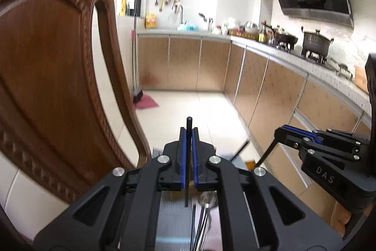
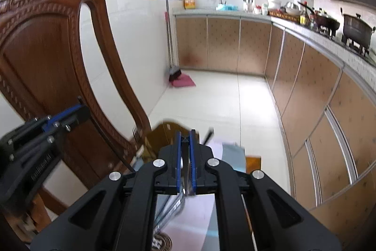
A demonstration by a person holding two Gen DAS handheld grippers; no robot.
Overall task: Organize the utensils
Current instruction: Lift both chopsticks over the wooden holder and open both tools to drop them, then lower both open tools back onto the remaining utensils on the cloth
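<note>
My left gripper (image 1: 188,133) is shut on a thin black utensil handle (image 1: 188,187) that stands upright between its blue pads. The same gripper (image 2: 81,109) shows at the left of the right wrist view, in front of the chair. My right gripper (image 2: 185,135) is shut on a slim utensil (image 2: 185,157) that looks silvery between the pads. In the left wrist view the right gripper (image 1: 279,133) has a thin black shaft (image 1: 265,153) hanging down-left from its tips. Several metal spoons (image 1: 206,204) lie below the left gripper. More metal utensils (image 2: 172,206) lie under the right one.
A carved wooden chair back (image 1: 58,86) stands close on the left, with fork tines (image 2: 135,132) seen beside it. Kitchen cabinets (image 1: 270,98) and a counter with pots (image 1: 315,44) run along the right. Below are a pale tabletop (image 2: 202,215) and a grey mat (image 2: 232,154).
</note>
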